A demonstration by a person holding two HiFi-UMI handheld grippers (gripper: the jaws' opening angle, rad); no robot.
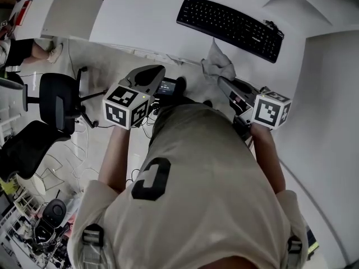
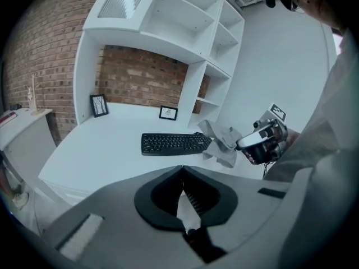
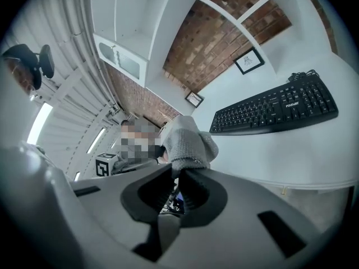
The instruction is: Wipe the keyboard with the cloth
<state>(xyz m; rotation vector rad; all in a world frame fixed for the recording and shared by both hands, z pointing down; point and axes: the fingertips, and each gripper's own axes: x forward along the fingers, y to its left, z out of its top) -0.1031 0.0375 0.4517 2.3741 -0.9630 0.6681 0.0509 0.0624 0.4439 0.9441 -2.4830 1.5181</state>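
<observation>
A black keyboard (image 1: 230,20) is seen lying flat on the white surface (image 1: 146,15), set at a slant and back from the near edge. Nothing is touching it.

The grey cloth (image 3: 188,142) is held by the right gripper (image 3: 180,171). Its jaws are closed on a bunched fold, and the rest of the cloth is puffed up above the jaw tips. In the head view the cloth (image 1: 219,65) is seen at the near edge of the surface, short of the keyboard and apart from it. Whether it touches the surface cannot be told. In the left gripper view the cloth (image 2: 223,142) is seen draped from the front of the right gripper, just beside the keyboard's right end.

The left gripper (image 2: 182,170) is held off the surface, to the left of the right one and well apart from the keyboard. Its jaws are brought together at the tips, and nothing is held between them.

Two small framed pictures (image 2: 99,105) are stood at the back of the surface against a brick wall (image 2: 140,74), under white shelves (image 2: 185,27). A black office chair (image 1: 56,102) is seen on the floor to the left.
</observation>
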